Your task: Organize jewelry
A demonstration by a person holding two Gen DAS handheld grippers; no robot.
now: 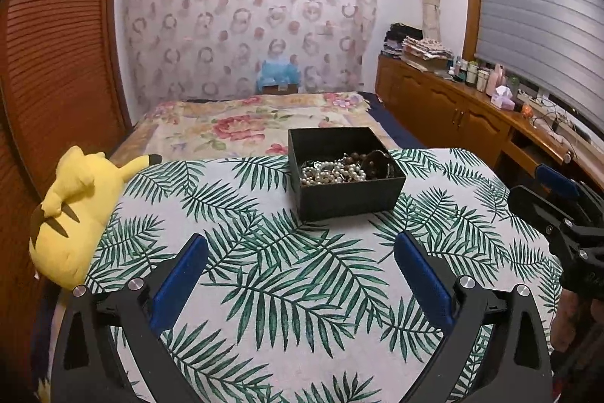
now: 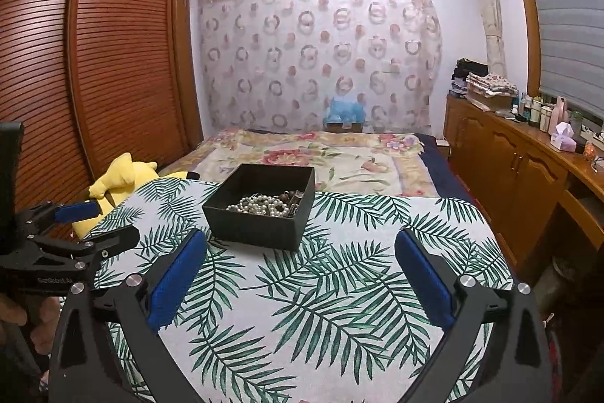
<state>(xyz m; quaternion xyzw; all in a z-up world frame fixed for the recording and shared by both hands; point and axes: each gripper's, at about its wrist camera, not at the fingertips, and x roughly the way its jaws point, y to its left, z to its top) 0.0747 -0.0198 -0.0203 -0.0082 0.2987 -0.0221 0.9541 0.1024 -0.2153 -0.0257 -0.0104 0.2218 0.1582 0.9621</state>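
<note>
Two grippers — left [image 1: 302,274] and right [image 2: 302,274] — hang released and empty over the leaf-print tabletop [image 1: 264,289]. Jewelry [image 1: 334,170] lies tangled in the box [image 1: 351,199] at upper centre — pulling one strand could drag others out.

surface: leaf-print cloth [image 1: 302,289] | on it: black box [image 1: 351,199] | edge: yellow plush [image 1: 71,214], possibly touching
</note>
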